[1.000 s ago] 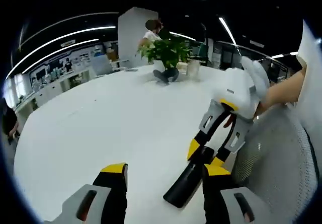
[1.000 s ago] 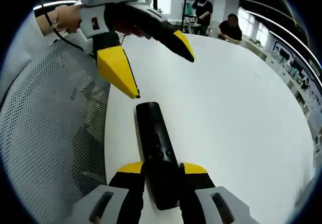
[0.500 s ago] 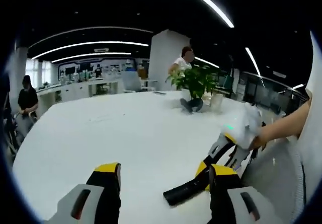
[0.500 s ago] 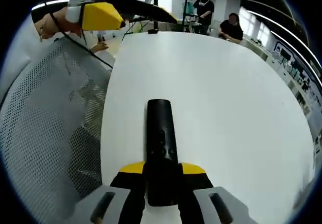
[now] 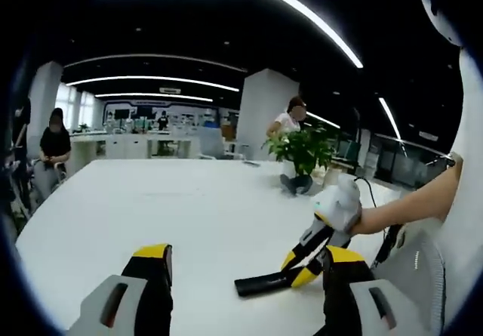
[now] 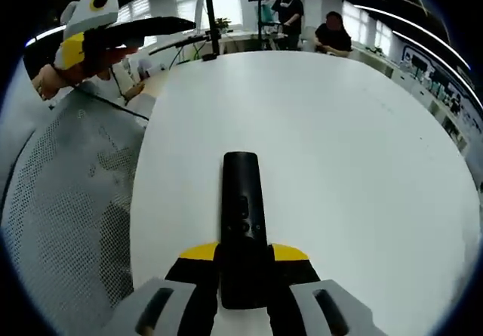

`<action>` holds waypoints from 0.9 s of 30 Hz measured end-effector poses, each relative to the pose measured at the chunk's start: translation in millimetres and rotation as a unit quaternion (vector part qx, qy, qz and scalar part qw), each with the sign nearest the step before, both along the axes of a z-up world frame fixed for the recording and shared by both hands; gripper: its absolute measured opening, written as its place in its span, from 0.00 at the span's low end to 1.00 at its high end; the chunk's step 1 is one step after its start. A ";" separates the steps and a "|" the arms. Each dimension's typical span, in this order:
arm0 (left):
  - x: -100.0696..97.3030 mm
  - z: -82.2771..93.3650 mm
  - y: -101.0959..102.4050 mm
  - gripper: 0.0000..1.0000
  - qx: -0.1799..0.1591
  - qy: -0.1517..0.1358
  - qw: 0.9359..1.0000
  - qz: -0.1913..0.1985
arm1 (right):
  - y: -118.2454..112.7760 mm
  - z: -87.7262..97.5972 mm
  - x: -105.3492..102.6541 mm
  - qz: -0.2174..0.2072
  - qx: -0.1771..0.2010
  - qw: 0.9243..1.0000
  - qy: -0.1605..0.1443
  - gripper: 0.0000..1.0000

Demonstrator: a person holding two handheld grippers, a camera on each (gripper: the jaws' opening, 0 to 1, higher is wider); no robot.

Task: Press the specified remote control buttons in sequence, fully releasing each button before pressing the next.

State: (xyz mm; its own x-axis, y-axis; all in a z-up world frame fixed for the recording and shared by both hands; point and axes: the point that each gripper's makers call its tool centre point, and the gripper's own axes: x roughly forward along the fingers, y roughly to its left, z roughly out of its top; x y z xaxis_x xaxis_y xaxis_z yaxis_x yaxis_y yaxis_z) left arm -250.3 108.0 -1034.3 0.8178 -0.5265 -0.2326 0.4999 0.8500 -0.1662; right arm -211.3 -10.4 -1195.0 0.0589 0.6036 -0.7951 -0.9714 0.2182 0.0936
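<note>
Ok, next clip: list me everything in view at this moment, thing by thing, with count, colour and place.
remote control: one, black, lying on the table, near end clamped between the right tongs' jaws
table: one, white, large and rounded, under everything
potted plant: one, green leaves, far side of the table
mesh chair: one, grey, at the table's edge
people in the background: several, seated or standing beyond the table
ceiling light strips: several, white, overhead
left tongs: yellow-tipped black jaws apart, lifted off the remote
right tongs: yellow-tipped black jaws closed on the remote
</note>
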 end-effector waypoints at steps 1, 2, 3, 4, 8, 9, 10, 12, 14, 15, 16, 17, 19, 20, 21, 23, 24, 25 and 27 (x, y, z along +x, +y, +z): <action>-1.2 -0.1 1.8 0.85 -0.002 -0.001 1.000 0.001 | -1.1 0.0 4.7 -0.002 -0.002 1.000 0.001 0.21; -2.3 0.0 2.4 0.86 -0.002 -0.003 1.000 0.001 | -1.3 -0.1 6.5 -0.002 -0.003 1.000 0.000 0.21; -3.6 0.2 3.3 0.87 -0.001 -0.005 1.000 0.003 | -3.3 -0.5 12.0 -0.001 -0.009 1.000 -0.004 0.21; -4.3 0.4 3.6 0.88 0.000 -0.006 1.000 0.003 | -4.4 -0.6 15.3 0.000 -0.012 1.000 -0.006 0.21; -6.8 0.2 5.1 0.89 -0.009 -0.002 1.000 0.004 | -8.5 -0.9 31.7 0.003 -0.024 1.000 -0.010 0.21; -7.3 0.7 5.6 0.90 -0.010 -0.002 1.000 0.005 | -9.8 -1.1 36.5 0.006 -0.029 0.999 -0.012 0.21; -7.5 1.5 6.0 0.92 -0.011 -0.003 1.000 0.005 | -10.6 -1.1 39.6 0.008 -0.033 0.999 -0.014 0.21; -8.1 5.1 7.4 0.94 -0.021 -0.005 1.000 0.009 | -12.7 -1.6 47.7 0.011 -0.041 0.999 -0.016 0.21; -9.1 6.7 8.4 0.94 -0.023 -0.006 1.000 0.011 | -14.2 -1.0 54.5 0.014 -0.051 0.998 -0.019 0.21; -9.4 6.5 9.1 0.94 -0.021 -0.007 1.000 0.012 | -15.2 -1.0 56.9 0.021 -0.059 0.998 -0.025 0.21; -10.3 6.3 10.2 0.95 -0.020 -0.008 1.000 0.013 | -16.2 -2.0 60.9 0.032 -0.069 0.997 -0.030 0.21; -10.8 6.1 10.9 0.95 -0.020 -0.008 1.000 0.013 | -15.9 -2.1 62.6 0.036 -0.072 0.996 -0.030 0.21; -12.2 5.8 12.5 0.96 -0.022 -0.009 1.000 0.015 | -15.2 -2.0 66.7 0.045 -0.081 0.995 -0.034 0.21; -13.3 6.8 12.6 0.97 -0.025 -0.013 1.000 0.014 | -14.9 -2.3 70.9 0.051 -0.087 0.994 -0.039 0.21; -13.5 6.6 12.7 0.99 -0.027 -0.015 0.999 0.013 | -14.7 -2.4 73.4 0.054 -0.090 0.994 -0.040 0.21; -13.3 7.1 12.7 0.99 -0.028 -0.016 0.999 0.013 | -13.5 -2.6 80.4 0.060 -0.096 0.993 -0.045 0.21; -13.1 7.5 12.8 0.99 -0.026 -0.020 0.999 0.012 | -12.7 -2.7 83.5 0.060 -0.097 0.993 -0.044 0.21; -12.8 7.5 13.1 0.99 -0.025 -0.021 0.999 0.013 | -11.8 -2.7 87.5 0.061 -0.099 0.992 -0.045 0.21; -11.7 6.9 13.6 0.99 -0.025 -0.019 0.999 0.014 | -10.3 -2.5 94.2 0.062 -0.102 0.992 -0.046 0.21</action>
